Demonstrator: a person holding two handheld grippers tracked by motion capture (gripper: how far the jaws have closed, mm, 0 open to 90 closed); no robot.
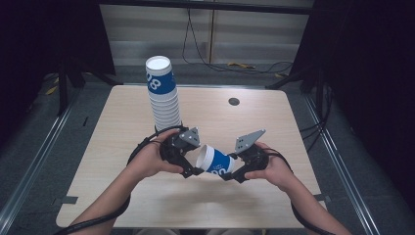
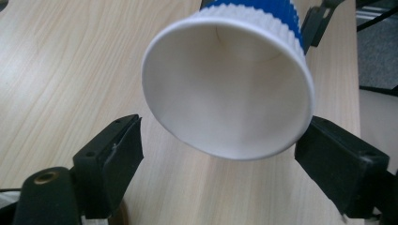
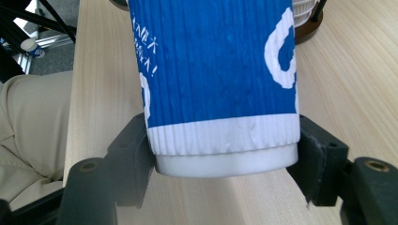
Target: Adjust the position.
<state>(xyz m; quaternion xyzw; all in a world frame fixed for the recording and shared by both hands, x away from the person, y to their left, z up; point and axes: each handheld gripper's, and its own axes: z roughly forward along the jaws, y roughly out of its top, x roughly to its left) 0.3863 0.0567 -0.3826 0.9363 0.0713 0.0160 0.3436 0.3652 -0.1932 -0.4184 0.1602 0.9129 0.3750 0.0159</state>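
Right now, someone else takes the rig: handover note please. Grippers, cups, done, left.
Right gripper: shut on the base end of the blue paper cup, holding it on its side above the table, mouth toward the left gripper.
Left gripper: open, jaws standing either side of the cup's rim, pads not pressing on it.
Cup stack: upright at the back left of the table, behind the left hand.
Done: one cup is off the stack and gripped.
Left: probably close the left jaws on the rim, or carry the cup on; where it goes can't be told from here.
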